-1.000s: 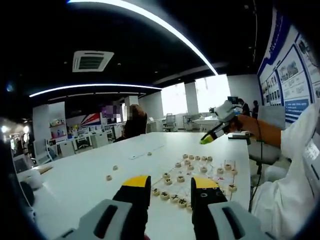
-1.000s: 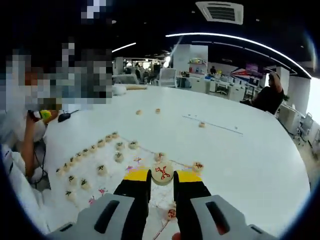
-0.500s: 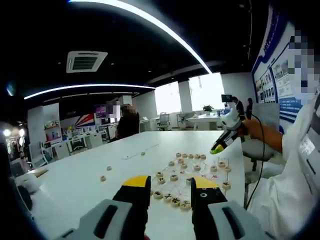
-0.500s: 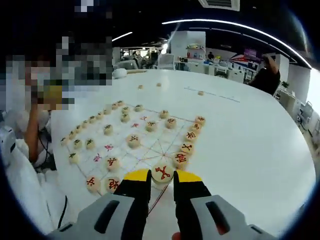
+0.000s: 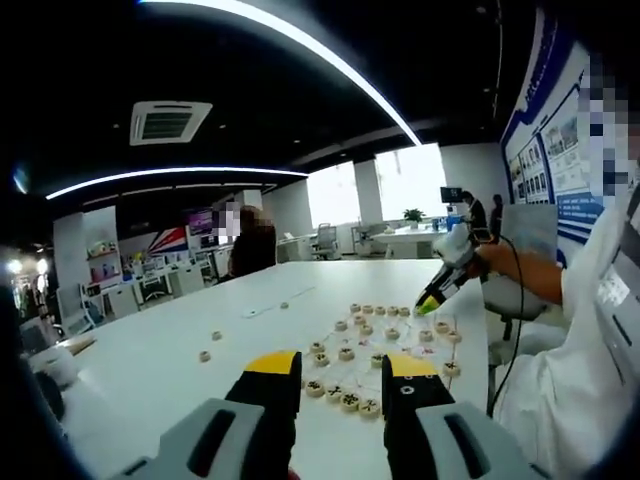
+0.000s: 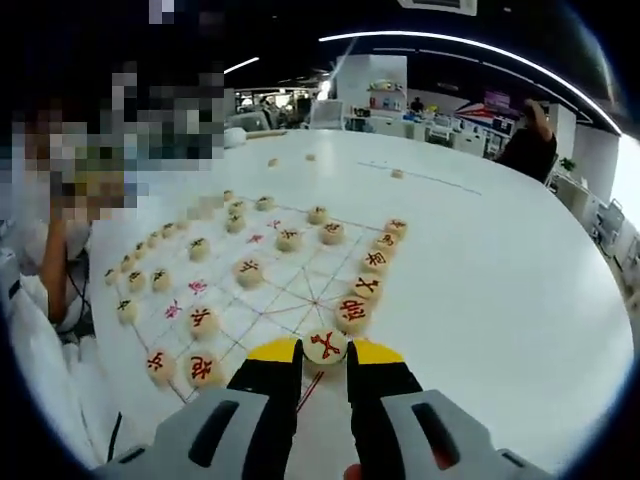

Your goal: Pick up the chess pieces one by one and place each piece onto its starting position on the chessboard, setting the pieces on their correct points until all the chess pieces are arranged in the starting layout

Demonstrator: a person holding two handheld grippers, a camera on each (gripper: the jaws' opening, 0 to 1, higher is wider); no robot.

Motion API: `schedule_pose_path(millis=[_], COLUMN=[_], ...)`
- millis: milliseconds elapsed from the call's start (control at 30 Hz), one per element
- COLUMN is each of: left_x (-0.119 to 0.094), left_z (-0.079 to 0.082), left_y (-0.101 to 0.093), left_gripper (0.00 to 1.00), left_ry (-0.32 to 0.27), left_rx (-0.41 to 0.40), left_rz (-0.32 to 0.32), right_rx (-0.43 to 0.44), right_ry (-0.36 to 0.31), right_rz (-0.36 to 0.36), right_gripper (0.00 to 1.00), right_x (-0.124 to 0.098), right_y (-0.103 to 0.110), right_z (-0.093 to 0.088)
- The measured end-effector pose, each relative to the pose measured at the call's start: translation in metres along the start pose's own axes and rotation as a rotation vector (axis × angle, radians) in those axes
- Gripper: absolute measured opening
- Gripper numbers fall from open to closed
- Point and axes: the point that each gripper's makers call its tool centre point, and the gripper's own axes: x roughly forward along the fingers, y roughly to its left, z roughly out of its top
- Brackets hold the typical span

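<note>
Right gripper (image 6: 323, 352): clamped on a red-marked chess piece (image 6: 325, 346), held at the chessboard (image 6: 285, 300) near edge, beside the red back row. Left gripper (image 5: 342, 372): jaws parted, holding nothing, hanging over the white table (image 5: 150, 360). Risk: a careless release could knock the neighbouring red piece (image 6: 351, 313) off its point.

An open-plan office: a broad white bench (image 6: 500, 260) runs through a large room under curved ceiling light strips (image 5: 300, 45) and a ceiling air vent (image 5: 168, 121). Desks and office chairs (image 5: 325, 240) stand beyond, by bright windows (image 5: 410, 182), and printed posters (image 5: 555, 135) cover one wall.
</note>
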Motion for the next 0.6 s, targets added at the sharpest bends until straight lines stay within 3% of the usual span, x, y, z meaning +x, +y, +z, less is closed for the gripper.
schedule_pose_path(millis=[233,333,367,600], left_x=[0.000,0.000,0.000,0.000], left_z=[0.000,0.001,0.001,0.002], left_y=[0.000,0.002,0.003,0.004], left_gripper=[0.34,0.34,0.34,0.34], left_ry=[-0.001,-0.003,-0.003,-0.004], left_rx=[-0.001,-0.003,-0.004,-0.005], left_rz=[0.003,0.006,0.008,0.011], right_rx=[-0.042,-0.050,-0.052,-0.004], right_ry=[-0.020,-0.036,-0.041,-0.161], right_rz=[-0.002,0.024,0.028,-0.027], right_gripper=[0.21,0.41,0.43,0.41], right_x=[0.002,-0.001,-0.004,-0.026], right_y=[-0.003,0.004,0.005,-0.007], right_z=[0.001,0.005,0.006,0.038])
